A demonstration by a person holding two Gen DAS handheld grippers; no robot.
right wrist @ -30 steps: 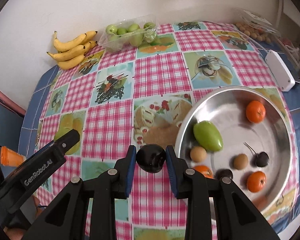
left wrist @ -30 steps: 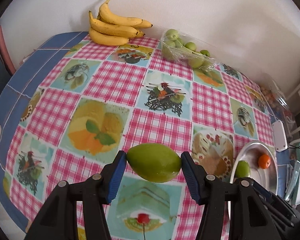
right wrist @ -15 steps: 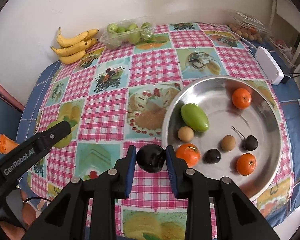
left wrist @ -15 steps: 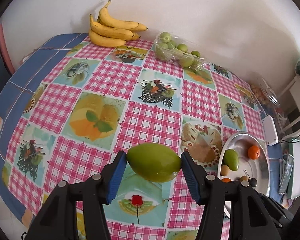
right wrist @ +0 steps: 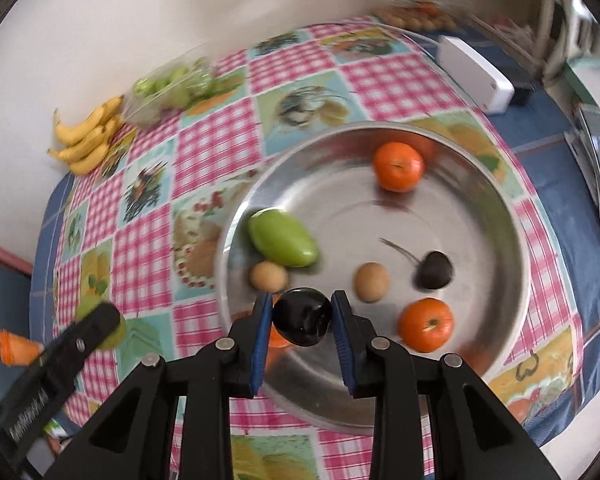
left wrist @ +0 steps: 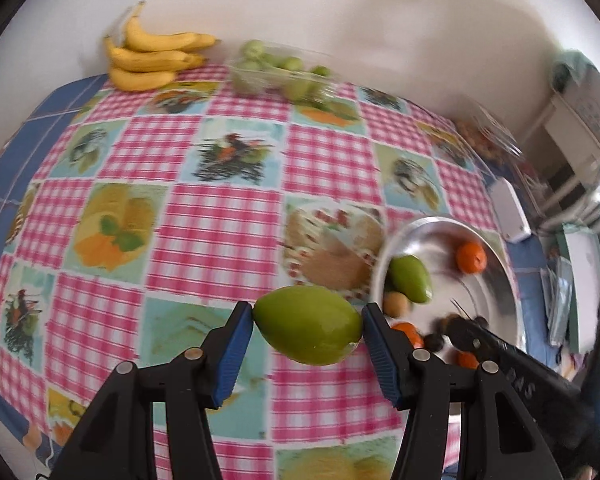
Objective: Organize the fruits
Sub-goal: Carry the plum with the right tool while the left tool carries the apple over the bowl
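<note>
My left gripper (left wrist: 307, 330) is shut on a green mango (left wrist: 306, 326), held above the checked tablecloth just left of the steel bowl (left wrist: 500, 264). My right gripper (right wrist: 302, 318) is shut on a dark plum (right wrist: 303, 316) and holds it over the near left part of the bowl (right wrist: 512, 248). In the bowl lie a second green mango (right wrist: 282, 237), two oranges (right wrist: 398, 166) (right wrist: 426, 324), two small tan fruits (right wrist: 372, 282) and a dark stemmed fruit (right wrist: 434, 270). Another orange is partly hidden behind the right fingers.
Bananas (left wrist: 152, 56) and a clear box of small green fruits (left wrist: 280, 70) lie at the table's far edge by the wall. A white box (right wrist: 476, 74) and a bag of small fruits (right wrist: 416, 16) are at the far right. The left gripper's body (right wrist: 56, 372) shows at lower left.
Both grippers have moved right towards the bowl with their fruit. The right gripper now holds the plum over the bowl's inside instead of beside its rim.
</note>
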